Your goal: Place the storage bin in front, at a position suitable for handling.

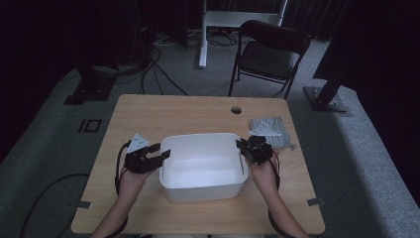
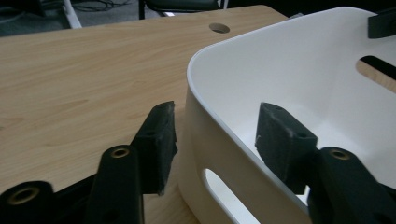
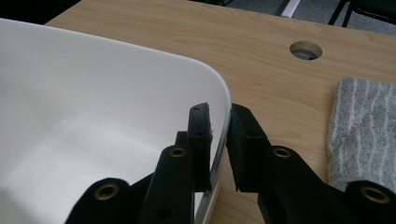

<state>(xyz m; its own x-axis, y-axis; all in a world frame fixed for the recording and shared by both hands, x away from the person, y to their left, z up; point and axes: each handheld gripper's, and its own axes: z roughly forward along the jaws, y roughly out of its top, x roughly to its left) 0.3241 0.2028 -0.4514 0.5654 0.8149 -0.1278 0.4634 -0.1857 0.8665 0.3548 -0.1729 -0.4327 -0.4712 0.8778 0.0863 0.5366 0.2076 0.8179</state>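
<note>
Tub [image 2: 299, 70]: in the left gripper view we lose its far side off the right edge and its base off the bottom.
Tub wall slot [image 2: 224, 196]: cut by the bottom edge, so we see just its upper part.
Striped cloth [image 3: 362, 135]: the right gripper view's right edge cuts it off; its full outline escapes us.
Left tongs [image 2: 215, 140]: one jaw either side of the tub wall; whether the pads touch it, we can't tell.
Forearms [image 1: 285, 218]: cut off at the bottom of the high view.
Room behind the chair [image 1: 270, 52]: too dark for us to make out.
</note>
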